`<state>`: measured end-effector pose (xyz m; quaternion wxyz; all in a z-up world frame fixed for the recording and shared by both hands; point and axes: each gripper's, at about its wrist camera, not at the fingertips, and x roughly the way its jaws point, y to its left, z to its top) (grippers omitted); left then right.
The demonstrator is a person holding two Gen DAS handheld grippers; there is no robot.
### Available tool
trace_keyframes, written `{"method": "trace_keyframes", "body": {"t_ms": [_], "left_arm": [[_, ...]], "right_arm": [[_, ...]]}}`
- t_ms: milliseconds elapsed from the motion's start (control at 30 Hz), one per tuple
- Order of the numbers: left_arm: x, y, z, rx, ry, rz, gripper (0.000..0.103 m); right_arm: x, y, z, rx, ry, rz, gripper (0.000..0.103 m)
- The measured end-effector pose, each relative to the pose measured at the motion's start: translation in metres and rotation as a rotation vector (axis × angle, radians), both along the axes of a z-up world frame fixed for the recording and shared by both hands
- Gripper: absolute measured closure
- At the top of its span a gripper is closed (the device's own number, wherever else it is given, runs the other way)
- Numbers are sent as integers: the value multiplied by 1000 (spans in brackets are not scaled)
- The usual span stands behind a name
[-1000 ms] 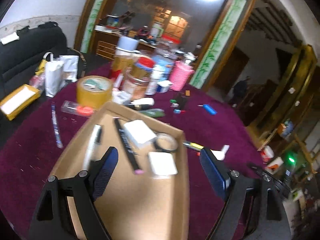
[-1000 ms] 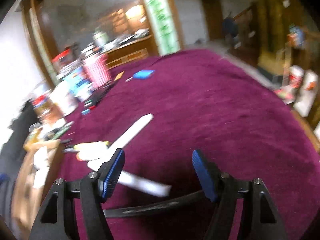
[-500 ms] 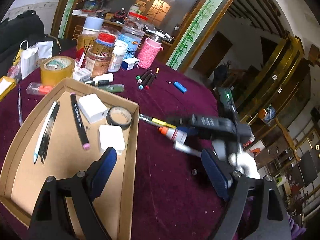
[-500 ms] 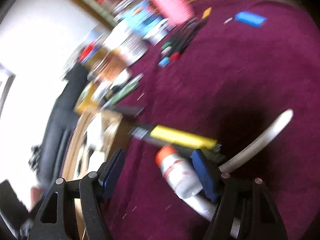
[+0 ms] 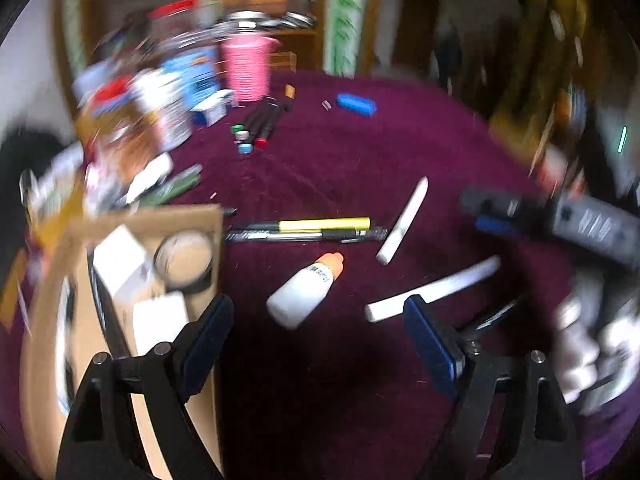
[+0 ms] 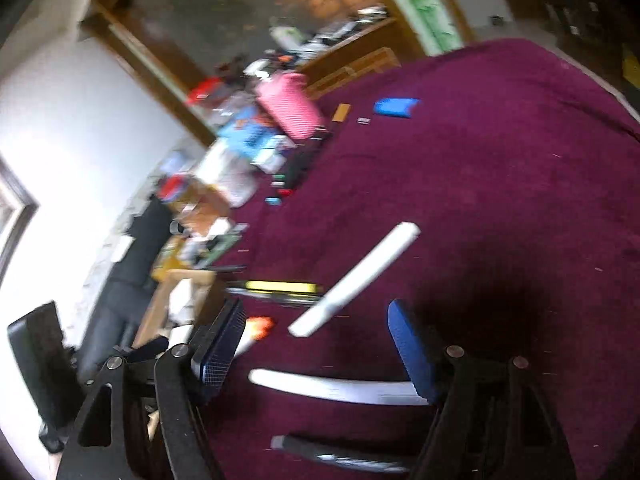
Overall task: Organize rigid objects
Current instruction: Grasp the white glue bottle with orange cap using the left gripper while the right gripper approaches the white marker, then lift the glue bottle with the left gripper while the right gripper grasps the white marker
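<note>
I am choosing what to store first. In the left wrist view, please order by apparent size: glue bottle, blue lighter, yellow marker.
1. Glue bottle, though it lies nearest the camera
2. Yellow marker, longer but thinner, so 1 and 2 are unsure
3. Blue lighter, farthest away

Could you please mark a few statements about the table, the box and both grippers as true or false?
1. The left gripper holds the glue bottle. False: its fingers stand apart, empty, and the bottle lies on the cloth.
2. The glue bottle has an orange cap. True.
3. The roll of tape lies inside the cardboard box. True.
4. The yellow marker is in the box. False: it lies on the purple tablecloth beside it.
5. The right gripper is shut. False: it is open.
</note>
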<state>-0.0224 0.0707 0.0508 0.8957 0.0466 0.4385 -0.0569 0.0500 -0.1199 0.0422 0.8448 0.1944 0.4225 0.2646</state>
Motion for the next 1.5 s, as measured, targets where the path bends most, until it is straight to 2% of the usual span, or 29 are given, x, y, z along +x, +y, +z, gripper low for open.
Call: {"method": "trace_keyframes", "body": {"t_ms": [100, 200, 267, 300, 333, 367, 400, 433, 567, 633, 767, 800, 1000, 1067, 1167, 1367, 1467, 1500], "left_arm": [[24, -13, -15, 55, 65, -48, 17], [47, -13, -31, 69, 119, -42, 17], [58, -9, -41, 69, 152, -38, 19], [62, -5, -47, 38, 180, -42, 31], [62, -2, -46, 7, 175, -46, 38], [61, -1, -46, 11, 168, -43, 45], [58, 0, -44, 0, 165, -50, 64], [56, 1, -43, 4, 161, -47, 76], [46, -1, -42, 2, 154, -43, 76], [42, -8, -42, 33, 141, -41, 76], [46, -9, -42, 28, 125, -15, 74], [46, -9, -42, 26, 124, -17, 77], [12, 12, -18, -130, 70, 5, 77], [-7, 21, -5, -198, 42, 11, 77], [-39, 31, 12, -254, -7, 18, 77], [-100, 68, 32, -383, -55, 49, 77], [-121, 91, 34, -408, -70, 76, 77], [-128, 98, 35, -413, -78, 85, 77]], "right_arm": [[-4, -5, 2, 50, 7, -2, 25], [-5, -7, 9, 22, -28, -38, 25], [1, -11, 10, 40, -18, -45, 25], [3, -13, 9, 52, -5, -45, 25], [6, -14, 8, 64, 8, -51, 25], [8, -16, 6, 80, 23, -57, 25], [10, -19, 3, 100, 43, -68, 25], [13, -21, 0, 113, 59, -75, 25], [18, -31, -7, 145, 104, -114, 25], [18, -33, -7, 136, 103, -126, 25], [17, -29, -5, 80, 76, -133, 25], [17, -28, -5, 58, 69, -137, 25], [19, -22, -8, -16, 47, -133, 25], [19, -22, -10, -31, 41, -132, 25], [18, -14, -11, -82, 26, -100, 25], [5, 26, -5, -191, 0, 57, 25], [7, 53, -12, -281, 62, 160, 25], [5, 63, -14, -345, 64, 186, 25]]}}
